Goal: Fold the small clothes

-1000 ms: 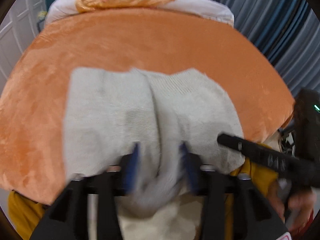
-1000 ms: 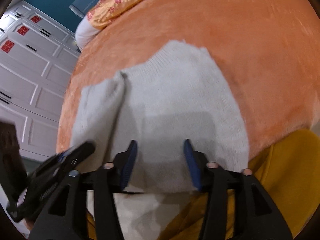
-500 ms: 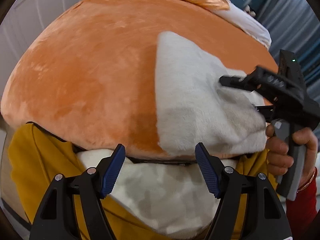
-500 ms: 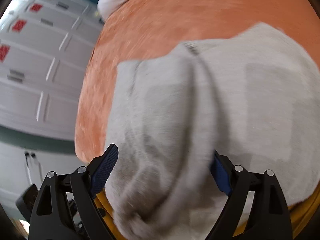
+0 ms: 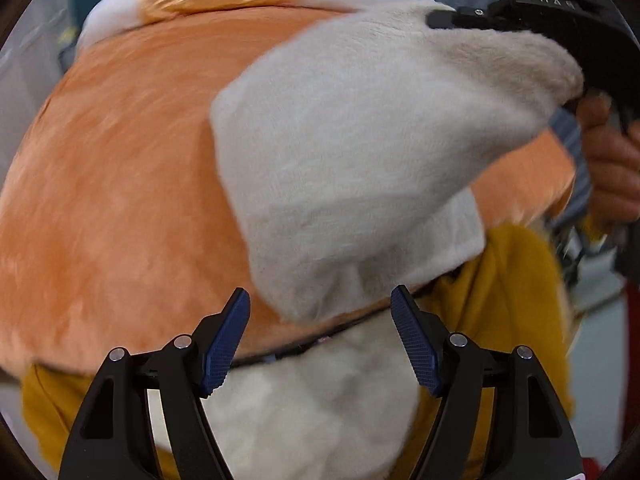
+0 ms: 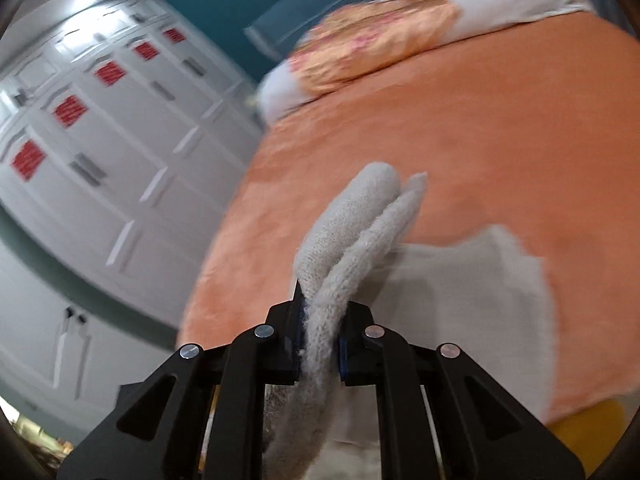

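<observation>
A small pale grey fleece garment [image 5: 352, 160] lies on the orange bedspread [image 5: 120, 184] near its front edge. My left gripper [image 5: 320, 336] is open and empty, just in front of the garment's near corner. My right gripper [image 6: 320, 340] is shut on a bunched fold of the garment [image 6: 348, 240] and lifts it off the bed. In the left wrist view the right gripper [image 5: 560, 20] holds the garment's raised upper right part.
An orange-gold pillow [image 6: 372, 56] on a white pillow [image 6: 512, 0] lies at the bed's far end. White cupboards [image 6: 100, 140] stand left of the bed. Mustard and white fabric [image 5: 312, 420] lies below the bed's front edge.
My right gripper has shut on the garment's edge and raised it. My left gripper, shut on the garment a second ago, has let go and stays open near the front edge.
</observation>
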A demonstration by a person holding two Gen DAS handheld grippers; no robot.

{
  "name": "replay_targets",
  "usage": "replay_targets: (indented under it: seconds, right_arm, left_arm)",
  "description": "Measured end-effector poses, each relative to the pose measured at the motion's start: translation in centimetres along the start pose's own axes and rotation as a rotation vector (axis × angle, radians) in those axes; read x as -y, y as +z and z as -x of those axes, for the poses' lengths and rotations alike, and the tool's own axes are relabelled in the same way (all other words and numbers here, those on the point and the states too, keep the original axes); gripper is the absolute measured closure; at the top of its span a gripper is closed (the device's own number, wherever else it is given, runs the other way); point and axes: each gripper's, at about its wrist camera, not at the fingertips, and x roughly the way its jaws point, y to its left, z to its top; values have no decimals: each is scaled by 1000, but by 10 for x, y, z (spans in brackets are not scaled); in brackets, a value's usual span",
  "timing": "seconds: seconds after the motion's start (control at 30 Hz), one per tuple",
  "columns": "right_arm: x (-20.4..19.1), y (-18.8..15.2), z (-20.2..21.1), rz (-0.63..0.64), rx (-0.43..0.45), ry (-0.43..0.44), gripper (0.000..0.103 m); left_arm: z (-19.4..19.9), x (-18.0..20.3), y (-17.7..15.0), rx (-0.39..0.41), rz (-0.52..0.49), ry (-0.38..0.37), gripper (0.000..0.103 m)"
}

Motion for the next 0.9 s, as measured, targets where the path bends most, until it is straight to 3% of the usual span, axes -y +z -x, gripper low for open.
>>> replay_targets:
  seconds: [0.1,0.23,0.33,0.5,0.7,0.83,0.87,0.9]
  right_arm:
    - [55,-20,-6,-86,-42,-97,91]
    - [112,-59,-38,-191,-162,-151,90]
    - [111,-66,-32,-205,-134,-134,82]
    - [90,-69,7,-128,-76,-203,63]
    - [66,-96,8,-38,-152,-153,52]
    - [72,-107,-27,-36,-231,-192,54]
    - [78,-109,-31,-49,-243,-187,73]
    - [79,-103,-33,-73,-242,-175,84]
  left_arm:
    - [-30,9,8,-23,-28,58,34]
    - [-52,9,12,-86,-5,96,50]
    - [-57,11,6,-97,-44,162,59]
    - [-59,-2,4,-120,7,158,63]
    - [-61,-3,2,-129,20,167,63]
    - [-62,-1,4,-132,32,172,63]
    - [-61,-1,4,-131,38,167,63]
    - [-60,-1,4,-127,43,164,63]
